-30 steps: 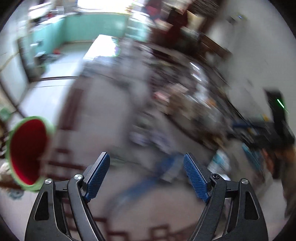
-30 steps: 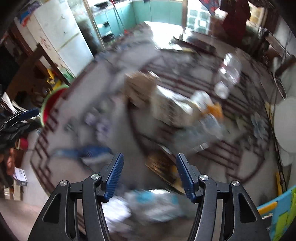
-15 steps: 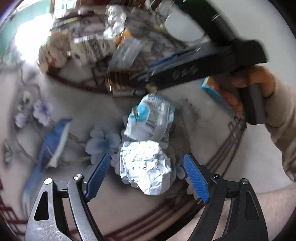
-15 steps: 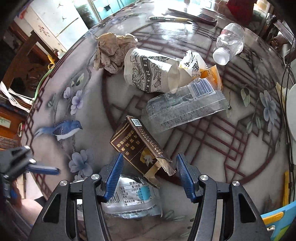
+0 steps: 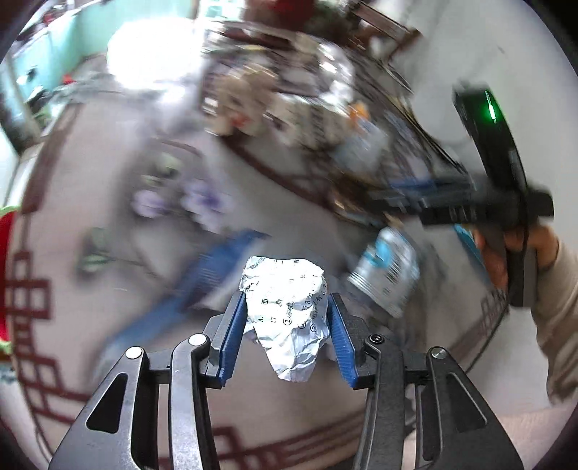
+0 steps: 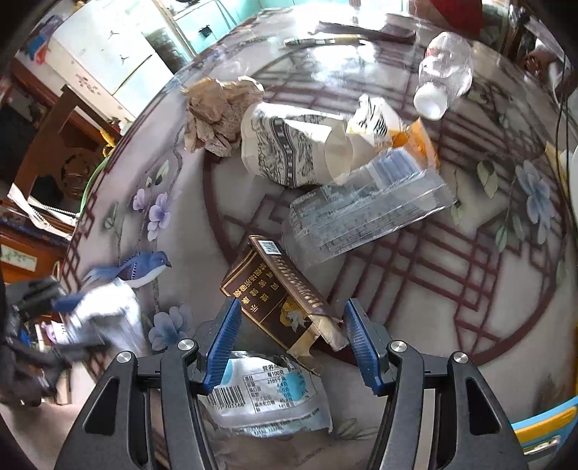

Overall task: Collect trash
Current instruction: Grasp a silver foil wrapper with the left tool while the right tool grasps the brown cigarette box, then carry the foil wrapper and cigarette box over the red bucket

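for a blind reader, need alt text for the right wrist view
The open right gripper hovers over a brown carton and a blue-and-white wrapper on a flower-patterned table. Beyond lie a clear tray and crumpled paper.

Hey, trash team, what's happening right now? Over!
Left gripper just closed on the crumpled white paper. Right gripper open over the brown carton, not gripping. Nothing blocking.

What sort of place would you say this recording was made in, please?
Probably a lived-in home, likely a dining area: a round flower-and-bird patterned table strewn with trash, a white cabinet or fridge behind, and teal lower walls.
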Available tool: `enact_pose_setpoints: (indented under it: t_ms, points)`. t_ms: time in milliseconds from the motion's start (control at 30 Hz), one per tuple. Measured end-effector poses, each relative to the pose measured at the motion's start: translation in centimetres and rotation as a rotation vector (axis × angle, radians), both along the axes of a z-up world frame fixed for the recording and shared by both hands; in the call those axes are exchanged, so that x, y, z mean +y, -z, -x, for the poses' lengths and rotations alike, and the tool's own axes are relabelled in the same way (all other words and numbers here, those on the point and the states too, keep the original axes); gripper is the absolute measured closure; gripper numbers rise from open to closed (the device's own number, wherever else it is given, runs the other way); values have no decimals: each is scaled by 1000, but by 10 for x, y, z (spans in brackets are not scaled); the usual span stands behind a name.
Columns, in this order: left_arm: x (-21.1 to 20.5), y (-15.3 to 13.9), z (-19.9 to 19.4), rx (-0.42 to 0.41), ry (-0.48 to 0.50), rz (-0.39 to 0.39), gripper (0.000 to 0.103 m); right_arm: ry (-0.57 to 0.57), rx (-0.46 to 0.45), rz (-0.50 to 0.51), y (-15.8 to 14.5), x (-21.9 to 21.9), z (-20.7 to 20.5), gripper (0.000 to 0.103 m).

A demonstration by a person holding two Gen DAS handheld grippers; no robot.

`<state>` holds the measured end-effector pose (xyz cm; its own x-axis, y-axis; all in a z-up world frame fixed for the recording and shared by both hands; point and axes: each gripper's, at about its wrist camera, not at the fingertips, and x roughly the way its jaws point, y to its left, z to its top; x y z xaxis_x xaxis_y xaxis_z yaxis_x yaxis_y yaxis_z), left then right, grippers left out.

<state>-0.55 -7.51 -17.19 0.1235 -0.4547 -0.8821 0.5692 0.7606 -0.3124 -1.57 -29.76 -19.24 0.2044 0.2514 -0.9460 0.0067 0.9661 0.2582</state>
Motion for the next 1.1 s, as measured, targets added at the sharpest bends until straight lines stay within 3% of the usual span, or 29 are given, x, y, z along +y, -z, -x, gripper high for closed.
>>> enact_pose_setpoints:
  t_ms: [133,267,367,433,1100]
  points:
    - [25,-10,-15,-14,-94,19,59,-38,9,42,6,14,0,47]
    - [42,-18,-23,-36,-170,23,58,-31,0,10,5,21,2,71]
    - [51,-20,-30,-40,-206,25,58,-9,-18,14,1,23,3,78]
    - [52,-19,-32,-43,-219,27,58,13,-32,7,-4,22,3,91]
    - [84,-22,-53,-53,-254,32,58,200,-148,-94,-60,35,-5,92]
